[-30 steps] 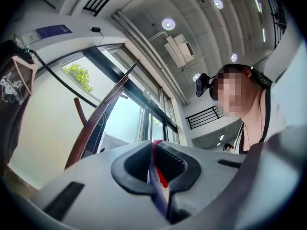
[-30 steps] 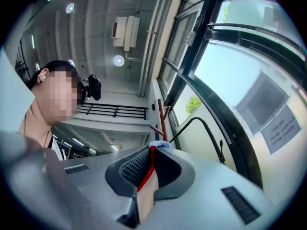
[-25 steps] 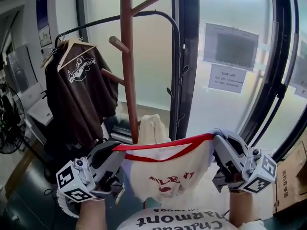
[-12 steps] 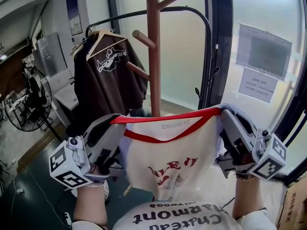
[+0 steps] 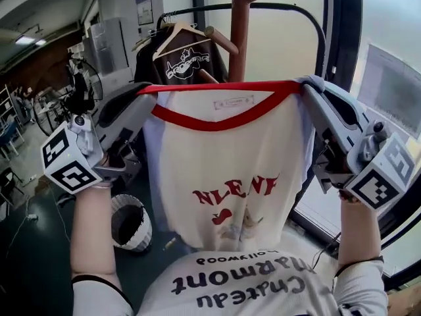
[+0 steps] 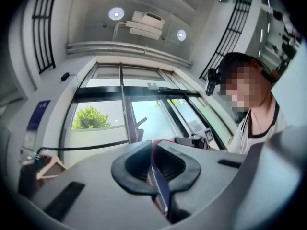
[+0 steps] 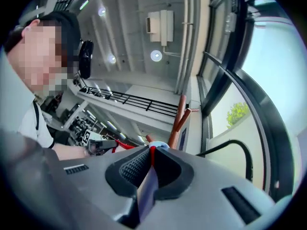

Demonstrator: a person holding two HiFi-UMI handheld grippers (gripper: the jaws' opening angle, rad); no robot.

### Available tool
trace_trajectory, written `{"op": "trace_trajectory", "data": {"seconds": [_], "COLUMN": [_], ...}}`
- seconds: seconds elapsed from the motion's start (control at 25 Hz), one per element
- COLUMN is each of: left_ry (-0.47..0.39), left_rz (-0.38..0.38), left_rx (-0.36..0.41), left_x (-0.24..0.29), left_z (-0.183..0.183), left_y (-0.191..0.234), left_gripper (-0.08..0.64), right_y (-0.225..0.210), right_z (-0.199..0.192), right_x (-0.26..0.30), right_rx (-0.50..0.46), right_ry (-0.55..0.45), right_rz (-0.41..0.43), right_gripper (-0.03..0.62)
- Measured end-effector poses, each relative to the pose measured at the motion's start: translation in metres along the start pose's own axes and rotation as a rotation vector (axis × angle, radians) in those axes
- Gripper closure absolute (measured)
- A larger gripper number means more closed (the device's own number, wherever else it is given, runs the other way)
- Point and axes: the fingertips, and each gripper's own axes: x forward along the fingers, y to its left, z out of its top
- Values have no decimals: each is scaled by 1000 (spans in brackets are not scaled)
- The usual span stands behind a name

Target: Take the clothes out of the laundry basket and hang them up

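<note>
**A:** Up at chest height, in front of the person: is that where the shirt is?

**B:** Yes. The cream T-shirt (image 5: 223, 170) hangs spread flat between the two grippers, with its red lettering toward the camera. The red neckline (image 5: 217, 124) dips in the middle, and the top edge is drawn taut and nearly level from one gripper to the other.

**A:** How is it held?

**B:** The left gripper (image 5: 146, 91) is clamped on the left shoulder seam. Its own view shows the pads pressed together on a thin fold with red trim at the tip. The right gripper (image 5: 306, 84) is clenched the same way on the right shoulder, with red trim and pale cloth pinched between its pads.

**A:** And the lower edge?

**B:** The hem hangs loose and uneven, just above the person's own printed shirt (image 5: 240, 285). Nothing touches it.

**A:** What's around it?

**B:** The wooden coat stand (image 5: 240, 28) rises right behind the collar, with one peg (image 5: 220, 39) angling out to the left. Behind the left gripper a brown T-shirt (image 5: 181, 61) hangs on a wooden hanger (image 5: 172, 33) from the black rail (image 5: 283, 6). The window frame (image 5: 342, 38) stands close behind the right gripper.

**A:** Any free space?

**B:** To the lower left the floor is open down to the round white basket (image 5: 129, 221). A fan (image 5: 79, 94) stands farther left, well apart.
</note>
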Motion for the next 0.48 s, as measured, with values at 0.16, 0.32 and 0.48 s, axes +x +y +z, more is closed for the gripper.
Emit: {"op": "trace_trajectory", "data": {"seconds": [0.16, 0.32, 0.48], "left_ry": [20, -22, 24], "left_rz": [115, 224, 235], "left_rx": [77, 133, 241], "left_x": [-9, -14, -5], "left_z": [-2, 7, 29], "left_y": [34, 37, 28], "left_gripper": [540, 540, 540], "right_y": [0, 2, -7], "right_z": [6, 10, 20], "right_x": [19, 27, 33], "right_rx": [-115, -240, -333], "right_ry": [1, -1, -47], "right_rz": [42, 26, 48], "right_gripper": [557, 557, 557]}}
